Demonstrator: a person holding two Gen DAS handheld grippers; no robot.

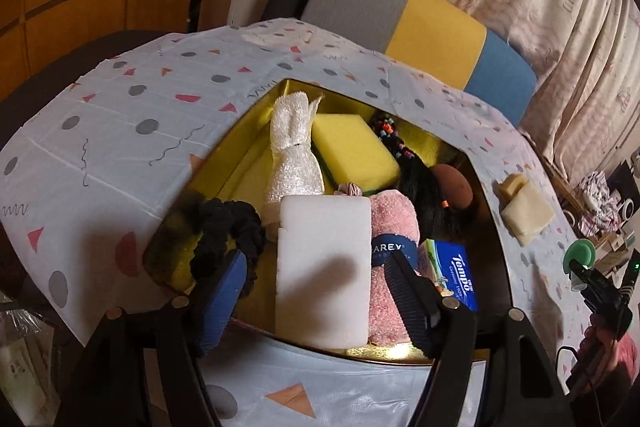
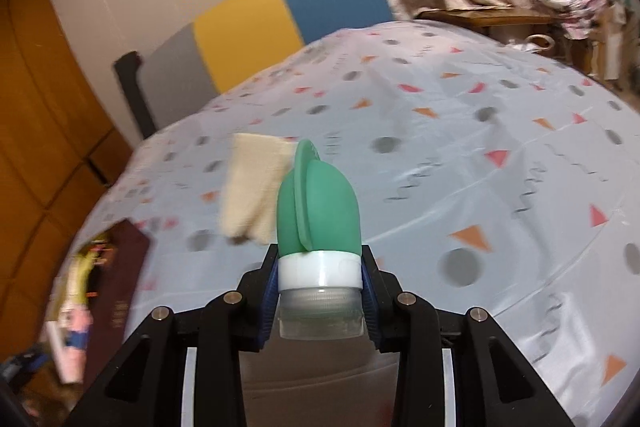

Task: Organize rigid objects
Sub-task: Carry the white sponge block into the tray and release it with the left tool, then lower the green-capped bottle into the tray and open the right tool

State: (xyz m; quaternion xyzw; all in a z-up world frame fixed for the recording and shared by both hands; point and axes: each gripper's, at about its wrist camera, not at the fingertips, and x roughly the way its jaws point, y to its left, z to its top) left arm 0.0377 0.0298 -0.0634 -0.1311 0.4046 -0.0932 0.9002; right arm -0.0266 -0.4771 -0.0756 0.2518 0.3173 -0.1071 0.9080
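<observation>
Right wrist view: your right gripper (image 2: 320,301) clamps the green silicone bottle (image 2: 318,211) by its cap, lifted for carrying; your left gripper (image 1: 320,291) stands wide, empty, above the white sponge (image 1: 324,267).

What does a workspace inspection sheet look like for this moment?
Surface: table under a patterned cloth.
Job's things: green bottle with white cap, in the right gripper; cream block on the cloth.
Clutter: gold box holding white sponge, yellow sponge, pink towel, black scrunchie, tissue pack.
Grippers: left gripper open over the white sponge, not pressing it; right shut on the bottle.
Cables: one thin black cable by the right hand.
Surroundings: colour-block chair, curtain.
</observation>
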